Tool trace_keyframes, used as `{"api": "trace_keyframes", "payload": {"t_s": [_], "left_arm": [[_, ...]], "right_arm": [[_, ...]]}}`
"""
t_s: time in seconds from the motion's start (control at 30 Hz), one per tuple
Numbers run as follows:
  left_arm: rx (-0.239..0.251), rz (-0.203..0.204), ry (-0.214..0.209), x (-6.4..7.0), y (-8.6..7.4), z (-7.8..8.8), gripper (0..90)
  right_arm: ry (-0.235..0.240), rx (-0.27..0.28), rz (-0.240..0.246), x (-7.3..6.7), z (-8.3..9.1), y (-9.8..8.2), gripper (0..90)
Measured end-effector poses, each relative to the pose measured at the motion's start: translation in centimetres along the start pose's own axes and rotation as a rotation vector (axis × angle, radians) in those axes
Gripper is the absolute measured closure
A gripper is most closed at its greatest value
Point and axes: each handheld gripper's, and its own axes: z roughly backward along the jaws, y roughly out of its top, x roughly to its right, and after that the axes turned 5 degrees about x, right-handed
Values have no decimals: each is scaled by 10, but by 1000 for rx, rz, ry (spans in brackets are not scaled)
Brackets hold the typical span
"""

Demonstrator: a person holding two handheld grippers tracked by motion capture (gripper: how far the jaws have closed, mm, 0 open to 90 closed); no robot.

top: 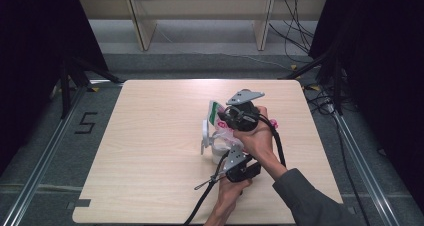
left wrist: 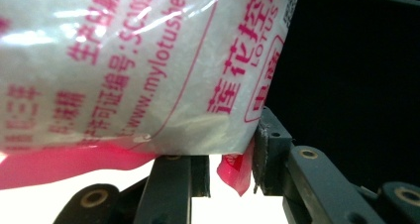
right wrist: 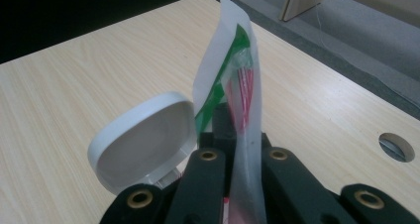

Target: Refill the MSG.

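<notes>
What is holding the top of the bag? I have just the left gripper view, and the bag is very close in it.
Observer: The right gripper is shut on the bag, on its thin top edge.
Operator: Is something under the bag?
Observer: Yes, a white jar stands on the table just below it.
Operator: Is the jar open?
Observer: Its lid is flipped open, beside the right gripper's jaws.

Red-printed plastic bag (left wrist: 124, 70) held upright, white flip-lid container (right wrist: 143, 142) open beneath
</notes>
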Motion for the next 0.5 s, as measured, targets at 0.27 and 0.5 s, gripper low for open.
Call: {"api": "trace_keyframes", "payload": {"t_s": [0.27,0.5], "left_arm": [[3,-2,-4,0,1,1,714],[3,-9,-7,-1,1,1,715]], "right_arm": [[3,-6,-24,0,0,1,900],[0,11,-8,0,1,2,900]]}}
